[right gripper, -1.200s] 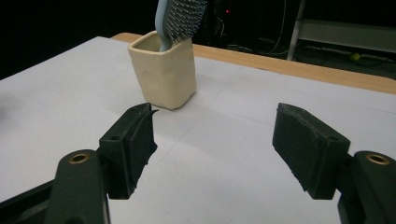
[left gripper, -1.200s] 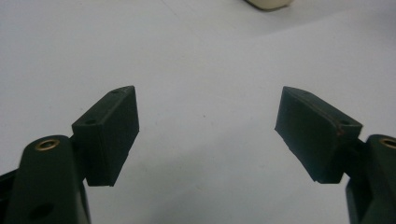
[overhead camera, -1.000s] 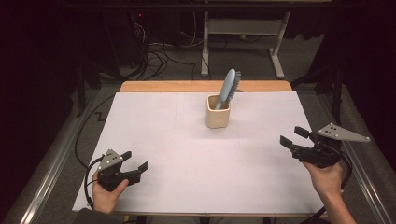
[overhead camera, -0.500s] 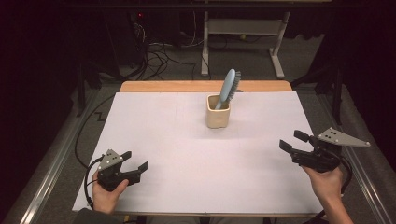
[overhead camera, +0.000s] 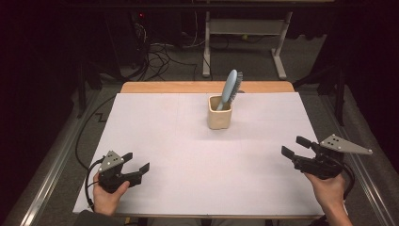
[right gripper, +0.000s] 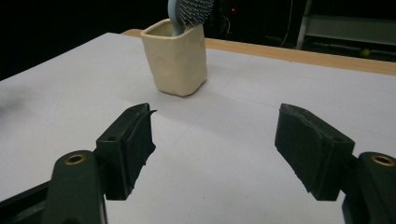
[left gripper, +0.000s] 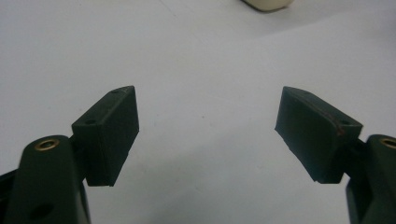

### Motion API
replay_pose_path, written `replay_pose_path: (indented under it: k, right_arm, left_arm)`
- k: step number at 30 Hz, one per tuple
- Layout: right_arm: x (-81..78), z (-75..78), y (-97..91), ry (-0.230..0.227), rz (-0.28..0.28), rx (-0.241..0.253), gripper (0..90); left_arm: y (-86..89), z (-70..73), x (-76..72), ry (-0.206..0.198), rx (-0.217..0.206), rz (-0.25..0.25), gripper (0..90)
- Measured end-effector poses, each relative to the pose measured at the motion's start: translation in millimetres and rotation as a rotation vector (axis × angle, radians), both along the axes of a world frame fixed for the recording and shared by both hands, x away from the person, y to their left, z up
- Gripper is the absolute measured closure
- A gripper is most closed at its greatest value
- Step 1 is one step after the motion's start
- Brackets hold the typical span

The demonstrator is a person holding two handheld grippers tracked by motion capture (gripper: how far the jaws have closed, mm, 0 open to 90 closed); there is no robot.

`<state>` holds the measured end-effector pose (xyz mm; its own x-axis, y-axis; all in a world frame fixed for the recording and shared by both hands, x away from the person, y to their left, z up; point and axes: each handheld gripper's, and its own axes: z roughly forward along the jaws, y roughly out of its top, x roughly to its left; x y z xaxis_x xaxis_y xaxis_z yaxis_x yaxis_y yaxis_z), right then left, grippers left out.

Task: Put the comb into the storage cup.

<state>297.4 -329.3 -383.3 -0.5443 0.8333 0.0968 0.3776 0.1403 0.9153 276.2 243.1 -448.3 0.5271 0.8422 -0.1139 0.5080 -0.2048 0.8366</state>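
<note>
A cream square cup (overhead camera: 219, 113) stands on the white sheet toward the far middle, with a light-blue hairbrush (overhead camera: 230, 87) upright in it, bristles up. The cup (right gripper: 177, 60) and brush (right gripper: 189, 11) also lie ahead of my right gripper (right gripper: 215, 130), well beyond its jaws. My right gripper (overhead camera: 291, 145) is at the near right, open and empty, and its jaws have just been opening a little. At the near left my left gripper (overhead camera: 137, 161) stands open over bare sheet, nothing between its jaws (left gripper: 208, 121). The cup's base (left gripper: 266, 3) peeks in at the top.
The white sheet (overhead camera: 188, 141) covers the table; a wooden strip (overhead camera: 164, 87) shows along its far edge. Beyond it are cables (overhead camera: 155, 52) on the floor and a metal stand (overhead camera: 244, 33). Metal rails run along both table sides.
My right hand has drifted slightly toward the near edge of the table. The left hand, the cup and the brush have not moved.
</note>
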Motion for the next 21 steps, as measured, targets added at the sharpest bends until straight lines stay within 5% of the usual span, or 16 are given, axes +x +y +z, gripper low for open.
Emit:
replay_pose_path:
  k: [21]
  right_arm:
    - [-5.8, -17.8, -2.3, 0.035, -0.009, 0.018, 28.2]
  left_arm:
    - [-0.1, 0.0, 0.2, 0.002, -0.001, -0.003, 22.3]
